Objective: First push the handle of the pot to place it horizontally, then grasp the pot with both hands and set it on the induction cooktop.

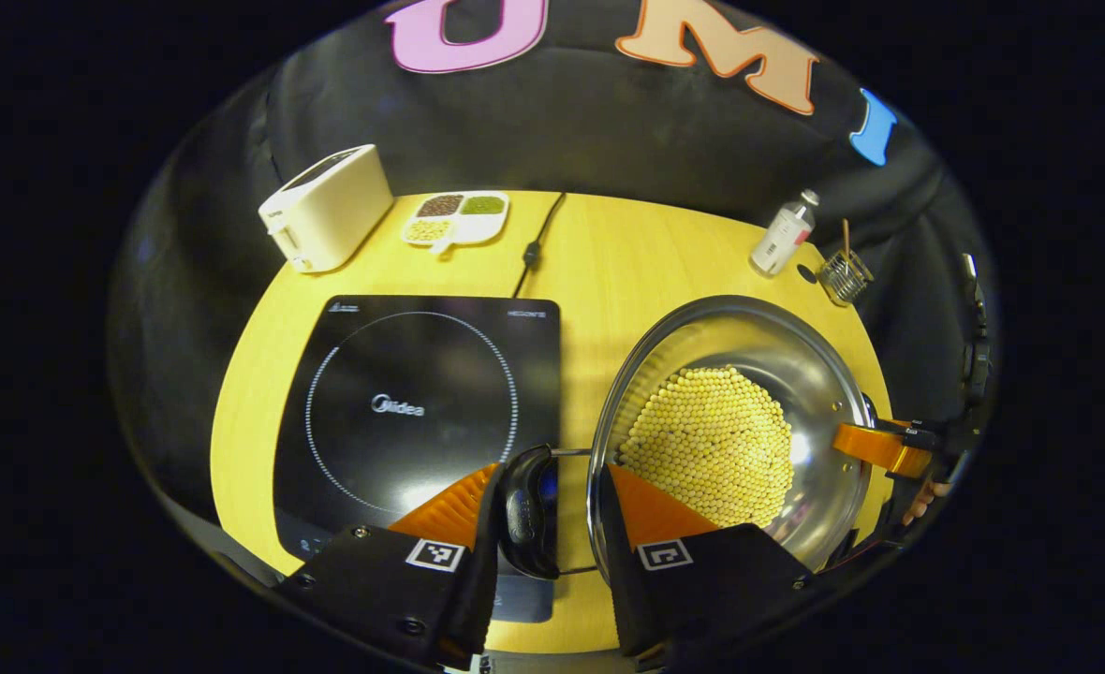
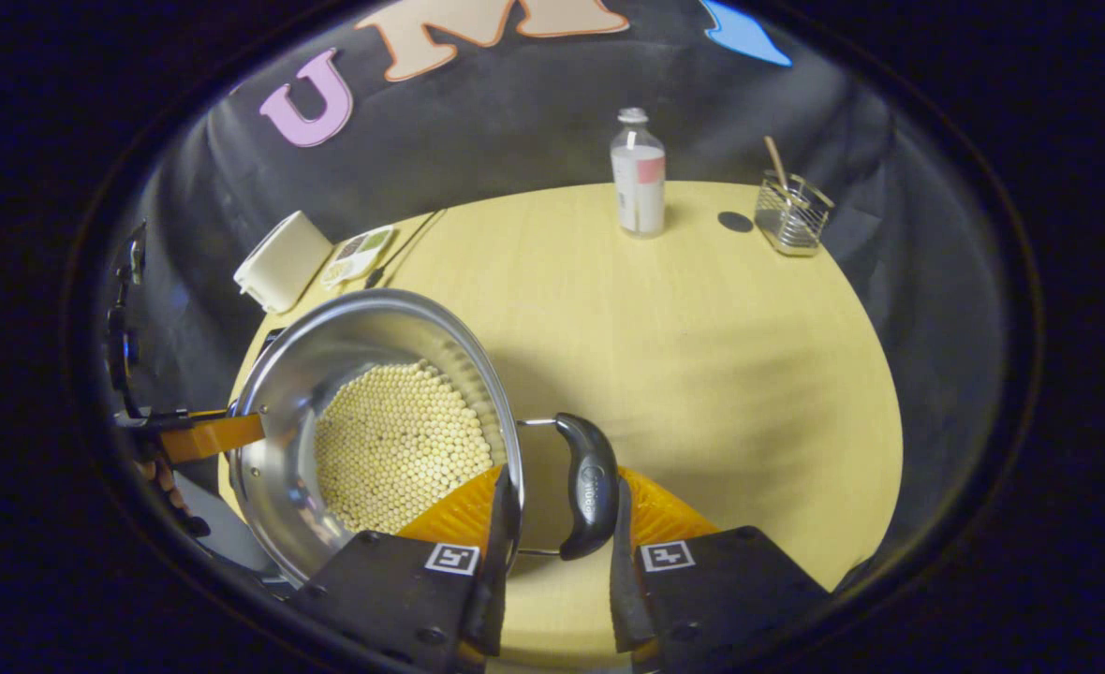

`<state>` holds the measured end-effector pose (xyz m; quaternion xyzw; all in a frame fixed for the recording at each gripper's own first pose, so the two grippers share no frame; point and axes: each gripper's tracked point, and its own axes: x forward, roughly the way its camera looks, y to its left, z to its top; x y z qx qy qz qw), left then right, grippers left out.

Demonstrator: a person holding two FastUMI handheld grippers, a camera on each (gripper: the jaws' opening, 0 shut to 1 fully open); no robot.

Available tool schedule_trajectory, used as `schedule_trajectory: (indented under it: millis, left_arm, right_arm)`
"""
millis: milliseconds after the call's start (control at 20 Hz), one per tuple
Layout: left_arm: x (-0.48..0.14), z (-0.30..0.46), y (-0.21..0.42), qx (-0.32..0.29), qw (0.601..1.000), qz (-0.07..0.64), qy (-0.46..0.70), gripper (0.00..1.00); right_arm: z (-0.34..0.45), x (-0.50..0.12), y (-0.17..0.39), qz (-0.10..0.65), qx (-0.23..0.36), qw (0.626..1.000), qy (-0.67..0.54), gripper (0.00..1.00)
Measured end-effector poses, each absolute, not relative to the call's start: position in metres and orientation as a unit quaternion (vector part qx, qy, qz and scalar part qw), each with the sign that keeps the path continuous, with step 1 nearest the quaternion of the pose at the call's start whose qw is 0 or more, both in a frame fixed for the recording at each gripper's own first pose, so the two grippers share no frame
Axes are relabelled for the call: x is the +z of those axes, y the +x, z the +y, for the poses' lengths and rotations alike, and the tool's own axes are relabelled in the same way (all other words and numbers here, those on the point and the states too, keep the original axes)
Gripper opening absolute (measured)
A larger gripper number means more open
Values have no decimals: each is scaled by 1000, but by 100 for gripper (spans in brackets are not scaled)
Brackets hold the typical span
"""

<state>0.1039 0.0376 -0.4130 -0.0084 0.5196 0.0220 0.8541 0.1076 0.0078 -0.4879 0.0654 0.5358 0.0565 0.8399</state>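
Nearest in the left gripper view, the left hand-held gripper (image 1: 552, 510) straddles one of the pot's two black loop handles (image 1: 526, 510). Its fingers stand either side of the handle with gaps showing, so it looks open around the handle, not clamped. In the right gripper view, the right hand-held gripper (image 2: 557, 505) brackets the opposite black handle (image 2: 587, 487) the same way, one finger close against the rim and the other just beside the grip. I judge it not yet pressing.

The pot (image 1: 805, 374) is a single stainless steel pan, wide and shallow, with a layer of small yellow beans (image 1: 712, 440) across its bottom. It sits on the worktop (image 1: 599, 262) just to the right of the induction cooktop (image 1: 421, 412), and its near handle overhangs the cooktop's edge. Both handles lie roughly level.

Handling, as a judgement: the steel is stiff and smooth, so the rim would slip, and the moulded handles are the sound places to hold. The load of beans adds weight and can roll or spill if the pot tips. A level two-sided lift looks wise.

Counted from the pot outward there are one pot, two handles and one cooktop. Beyond the cooktop are one white toaster-like appliance (image 1: 328, 206) and one divided dish of grains (image 1: 456, 217). Behind the pot stand one bottle (image 1: 784, 236) and one small wire basket (image 1: 845, 276).
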Motion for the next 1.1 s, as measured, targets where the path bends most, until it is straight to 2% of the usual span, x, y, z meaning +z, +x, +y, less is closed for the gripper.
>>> schedule_trajectory:
  millis: [250,300,450,500,600,800,950,1000,1100]
  left_arm:
    - [-406,94,110,1,860,510,-16,53]
    - [-408,107,114,-7,861,508,-17,53]
    - [-409,152,117,-34,856,516,-18,53]
    - [-410,167,120,-42,855,516,-15,55]
    - [-413,194,124,-52,854,517,-13,51]
    - [-418,231,137,-67,857,511,-8,55]
    - [-413,255,146,-66,866,496,4,52]
    - [-412,261,151,-66,870,488,8,52]
    - [-412,273,158,-68,874,481,20,52]
  right_arm:
    - [64,-476,109,528,43,846,52,42]
    - [77,-477,110,524,37,849,49,48]
    - [121,-474,98,532,7,845,50,48]
    - [137,-474,96,534,-1,844,48,42]
    - [168,-475,90,536,-16,843,44,42]
    - [208,-476,92,544,-29,838,31,42]
    - [232,-481,97,547,-36,836,34,42]
    - [240,-483,99,546,-37,836,36,48]
    - [253,-487,101,547,-41,835,40,48]
